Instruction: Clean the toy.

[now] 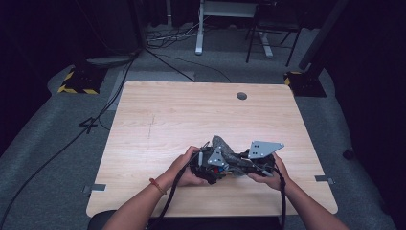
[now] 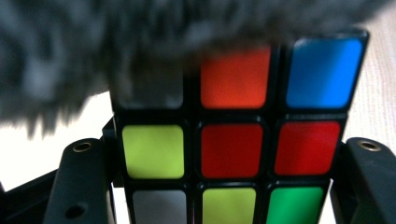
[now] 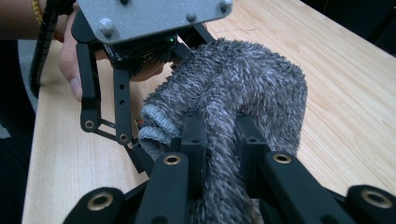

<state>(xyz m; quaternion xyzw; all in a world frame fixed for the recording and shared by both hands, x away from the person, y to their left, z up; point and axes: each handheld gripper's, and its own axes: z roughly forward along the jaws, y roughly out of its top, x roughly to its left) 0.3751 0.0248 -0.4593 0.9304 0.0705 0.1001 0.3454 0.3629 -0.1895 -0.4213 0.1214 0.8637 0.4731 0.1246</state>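
Sock (image 3: 243, 93): long axis runs from my right jaws, far end toward the cube (fuzzy grey).
Right jaws (image 3: 223, 140): clamped on the sock.
Left jaws (image 2: 229, 158): clamped on the cube (image 2: 231, 149).

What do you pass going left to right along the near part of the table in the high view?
Left hand → left gripper → grey fuzzy sock → right gripper → right hand, all over the wooden table.
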